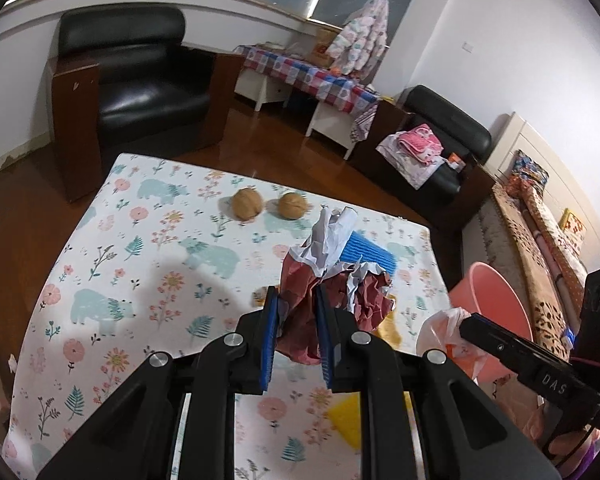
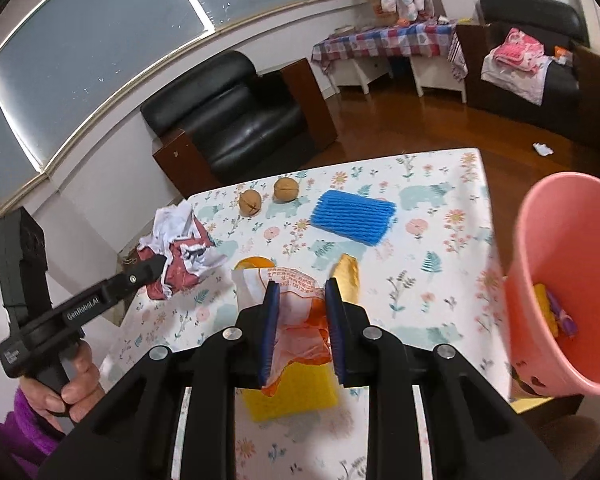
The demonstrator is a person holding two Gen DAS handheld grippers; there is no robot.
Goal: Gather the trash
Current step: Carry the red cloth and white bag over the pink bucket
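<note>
Floral-print table (image 2: 432, 280) in a living room, black armchair (image 2: 228, 120) at 12 o'clock. Left to right: left gripper (image 1: 297, 320) pinching crumpled red-and-white paper (image 1: 328, 280), lifted; two walnuts (image 2: 268, 196), blue foam pad (image 2: 354, 216), yellow sponge (image 2: 292, 392) still lying; right gripper (image 2: 302, 320) clamped on orange-and-clear plastic wrapper (image 2: 300, 320). Pink bin (image 2: 568, 280) at 3 o'clock: some yellow and purple scraps inside, so seemingly partway done.

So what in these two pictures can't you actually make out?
- Pink bin, right wrist view: its contents, only yellow and purple bits past the rim.
- Plastic wrapper in the right gripper: printed text too small to read.
- Crumpled paper in the left gripper, left wrist view: it hides part of the blue foam net.
</note>
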